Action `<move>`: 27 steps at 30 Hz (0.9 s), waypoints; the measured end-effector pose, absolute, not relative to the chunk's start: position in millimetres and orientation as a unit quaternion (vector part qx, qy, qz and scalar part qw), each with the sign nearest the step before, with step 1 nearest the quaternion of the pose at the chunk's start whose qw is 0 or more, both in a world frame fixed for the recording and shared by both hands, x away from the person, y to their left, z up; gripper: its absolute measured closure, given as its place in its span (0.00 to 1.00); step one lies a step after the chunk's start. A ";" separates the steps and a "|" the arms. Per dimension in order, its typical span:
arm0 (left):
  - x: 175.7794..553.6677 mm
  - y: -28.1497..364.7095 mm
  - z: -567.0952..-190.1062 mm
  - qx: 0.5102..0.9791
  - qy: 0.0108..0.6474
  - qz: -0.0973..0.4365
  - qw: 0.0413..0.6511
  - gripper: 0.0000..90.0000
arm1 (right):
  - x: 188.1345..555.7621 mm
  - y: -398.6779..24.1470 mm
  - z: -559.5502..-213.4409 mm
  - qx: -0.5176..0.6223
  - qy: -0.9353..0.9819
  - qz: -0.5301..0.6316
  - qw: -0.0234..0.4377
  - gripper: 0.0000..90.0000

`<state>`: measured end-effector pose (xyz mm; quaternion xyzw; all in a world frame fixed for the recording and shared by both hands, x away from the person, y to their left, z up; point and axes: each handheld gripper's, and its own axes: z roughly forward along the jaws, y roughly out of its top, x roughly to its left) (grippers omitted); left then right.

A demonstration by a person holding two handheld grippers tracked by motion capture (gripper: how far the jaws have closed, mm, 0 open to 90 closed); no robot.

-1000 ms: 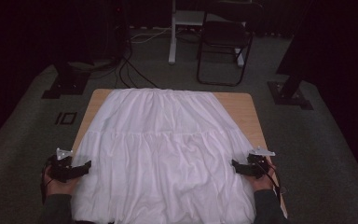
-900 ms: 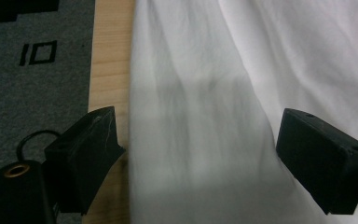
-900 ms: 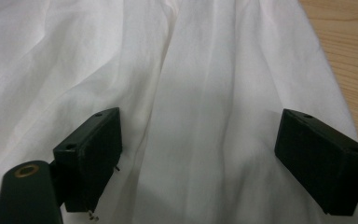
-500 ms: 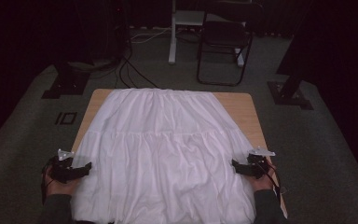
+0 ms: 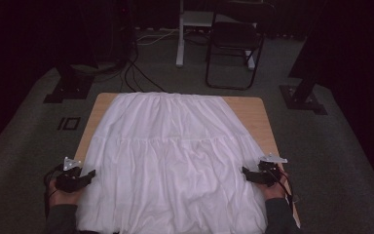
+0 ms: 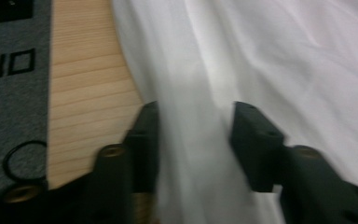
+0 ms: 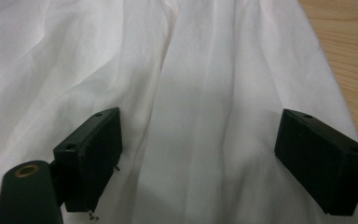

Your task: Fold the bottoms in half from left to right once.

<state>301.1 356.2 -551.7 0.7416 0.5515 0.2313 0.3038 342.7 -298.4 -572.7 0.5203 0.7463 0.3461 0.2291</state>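
- A white tiered skirt (image 5: 173,161) lies spread flat over most of the wooden table (image 5: 253,111), its narrow waist at the far edge and its wide hem hanging over the near edge.
- The high view shows the left gripper (image 5: 88,175) at the skirt's left side and the right gripper (image 5: 245,172) at its right side, both near the hem and pointing inward; bare wood shows along both long edges of the table.
- The left gripper view (image 6: 196,140) adds what the high view cannot: its jaws have just been closing, yet a gap remains between them, with the skirt's side edge lying in that gap above the wood. Whether the pads already press the cloth I cannot tell, as the picture is blurred.
- The right gripper view (image 7: 198,154) shows its jaws wide apart over smooth, creased cloth, clamped on nothing.
- A folding chair (image 5: 236,41) and floor cables (image 5: 136,73) appear beyond the table in the high view.
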 end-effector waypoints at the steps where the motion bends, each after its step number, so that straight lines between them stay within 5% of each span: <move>1: 300.8 353.5 -551.2 0.747 0.545 0.232 0.302 0.83 | 342.0 -298.1 -572.6 0.520 0.746 0.347 0.229 0.20; 5: 301.6 346.5 -549.5 0.758 0.534 0.246 0.282 0.95 | 336.2 -295.1 -570.6 0.508 0.748 0.358 0.232 0.50; 8: 302.5 345.8 -548.9 0.760 0.533 0.250 0.275 0.96 | 333.8 -291.8 -569.2 0.494 0.757 0.360 0.234 0.60; 27: 320.1 430.4 -532.0 0.685 0.615 0.327 0.211 0.97 | 321.6 -309.3 -552.3 0.510 0.725 0.370 0.280 0.57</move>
